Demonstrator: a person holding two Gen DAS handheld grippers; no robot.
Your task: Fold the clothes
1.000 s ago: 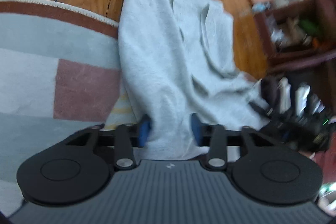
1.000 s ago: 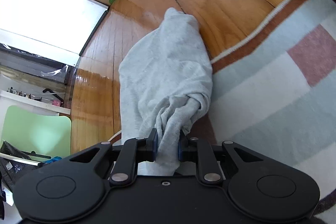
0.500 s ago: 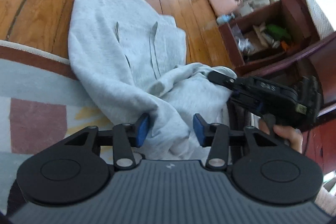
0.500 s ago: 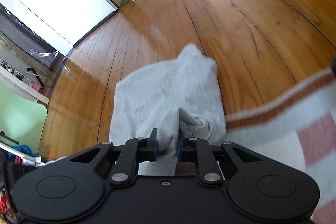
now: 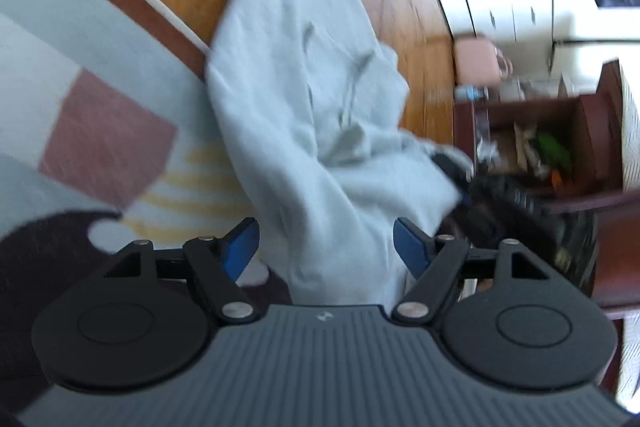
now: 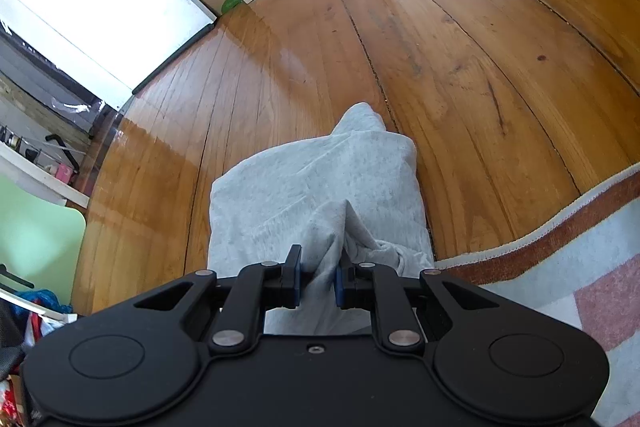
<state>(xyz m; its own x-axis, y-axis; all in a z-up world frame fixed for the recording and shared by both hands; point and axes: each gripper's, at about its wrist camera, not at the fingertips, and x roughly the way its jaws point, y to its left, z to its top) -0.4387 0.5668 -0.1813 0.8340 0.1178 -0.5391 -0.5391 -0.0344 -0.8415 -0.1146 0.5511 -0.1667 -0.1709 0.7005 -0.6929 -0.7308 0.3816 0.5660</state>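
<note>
Left gripper (image 5: 326, 247) lets go: its jaws are opening, blue pads wider than a second ago, grey garment (image 5: 304, 107) slack between them. Right gripper (image 6: 318, 279) stays pinched on a bunched fold of it. The cloth lies across the wood floor (image 6: 460, 47) and the rug's (image 5: 80, 75) edge; blurry, but probably a regrasp coming.

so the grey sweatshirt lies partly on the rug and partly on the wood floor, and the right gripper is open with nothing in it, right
Not quite. The grey sweatshirt does lie across the rug and the wood floor, but the right gripper is shut on a bunched fold of it, as the right wrist view shows.
</note>
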